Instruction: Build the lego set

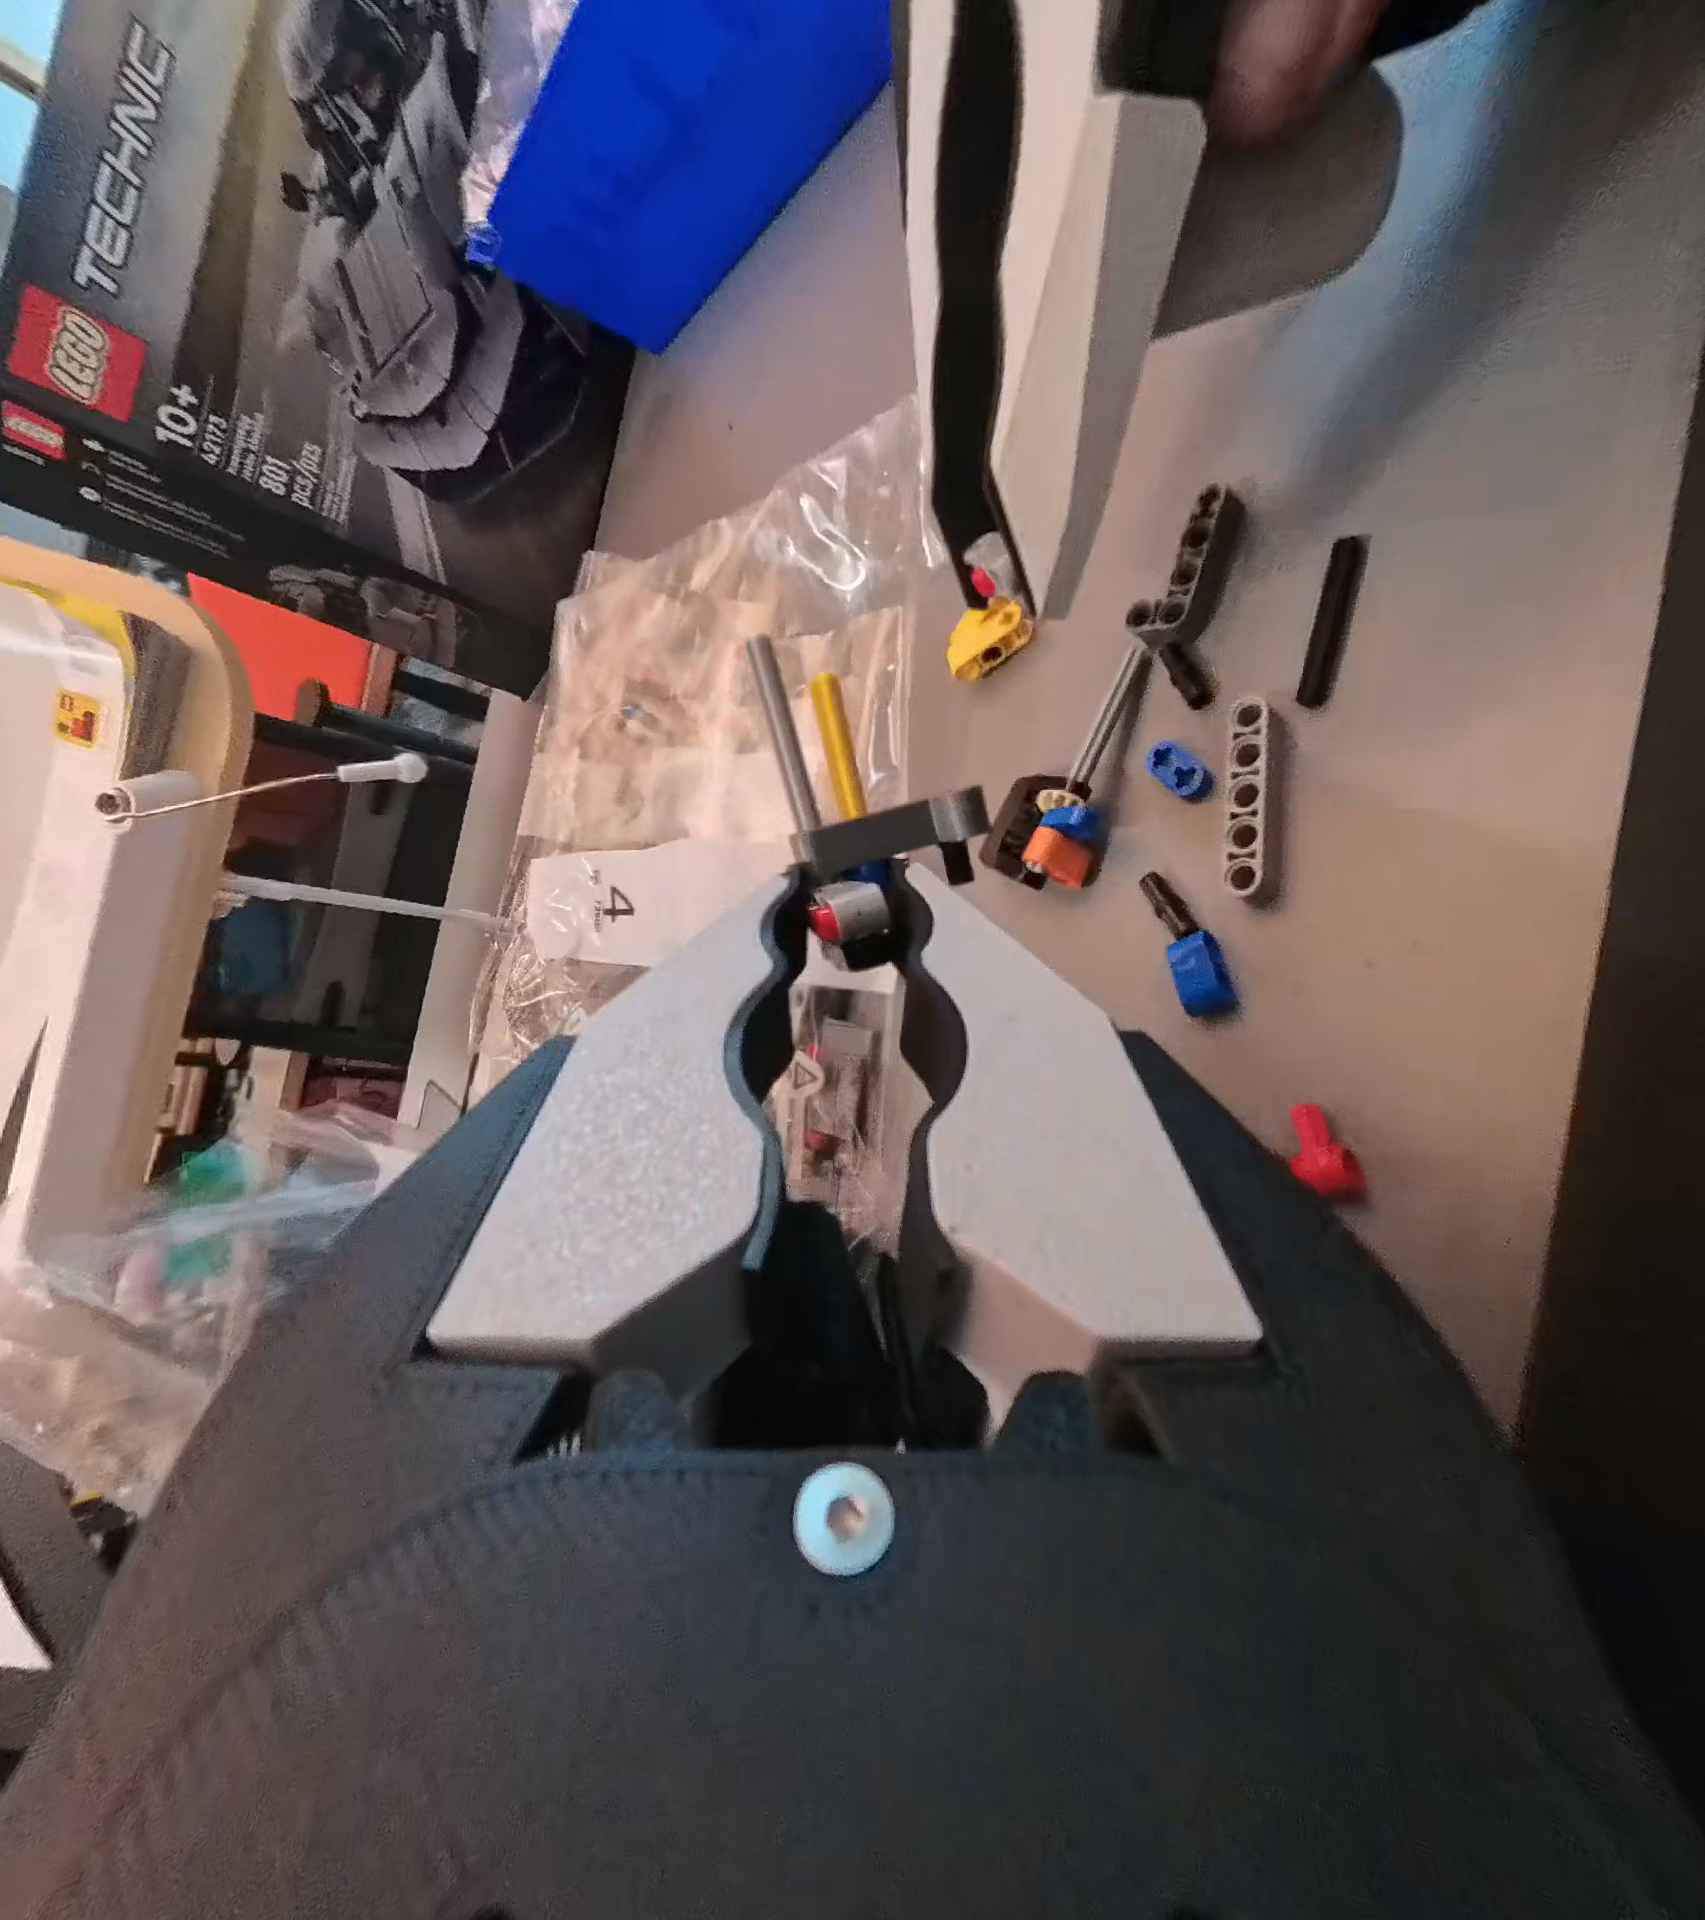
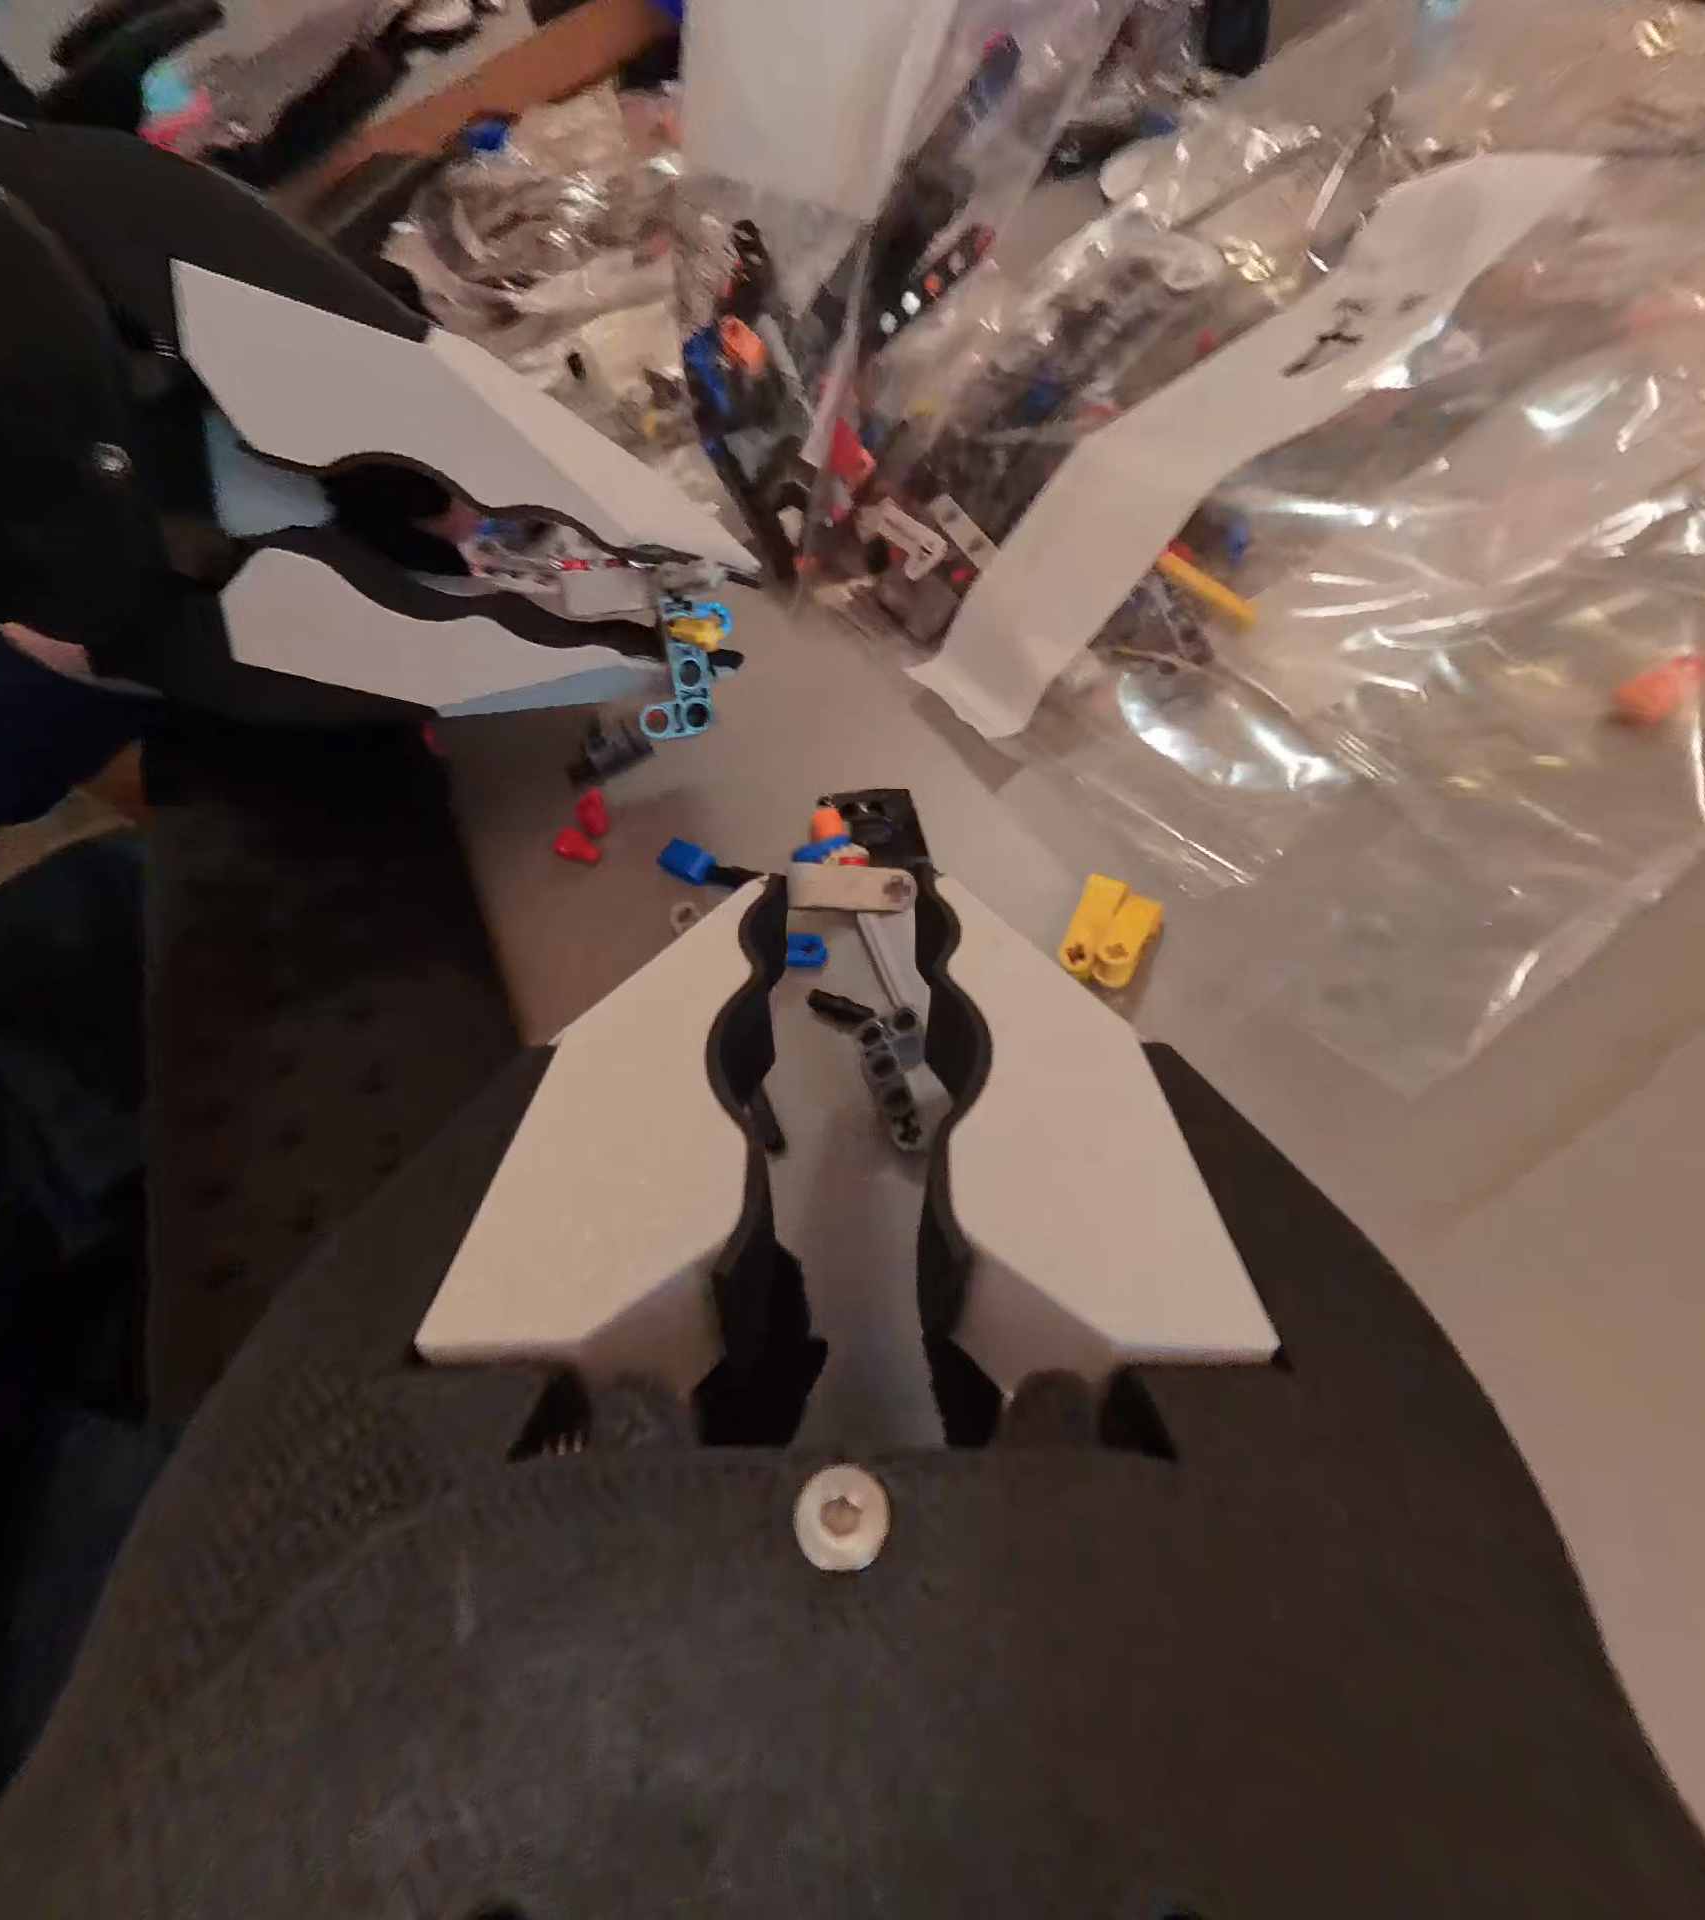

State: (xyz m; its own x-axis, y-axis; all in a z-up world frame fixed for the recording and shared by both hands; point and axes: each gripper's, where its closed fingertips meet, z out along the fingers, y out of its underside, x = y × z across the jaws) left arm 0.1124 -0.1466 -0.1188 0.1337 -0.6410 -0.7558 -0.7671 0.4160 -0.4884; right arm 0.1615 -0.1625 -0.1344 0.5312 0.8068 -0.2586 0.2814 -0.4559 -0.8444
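Left gripper (image 1: 850, 904) pinches a small grey assembly (image 1: 858, 914) at centre frame; its red and black parts are half hidden between the fingertips. Upper left, the Lego box (image 1: 235, 291) is cut off by the edge. Right gripper (image 2: 840, 894) clamps a light grey beam (image 2: 848, 891) at its tips, centre frame, blurred. Right of it lies a yellow connector (image 2: 1110, 927) beside crumpled plastic bags (image 2: 1450, 499), their contents indistinct.

Home hobby table (image 1: 1450, 436) — set box (image 1: 235, 301), clear parts bags (image 2: 1450, 520), scattered pieces
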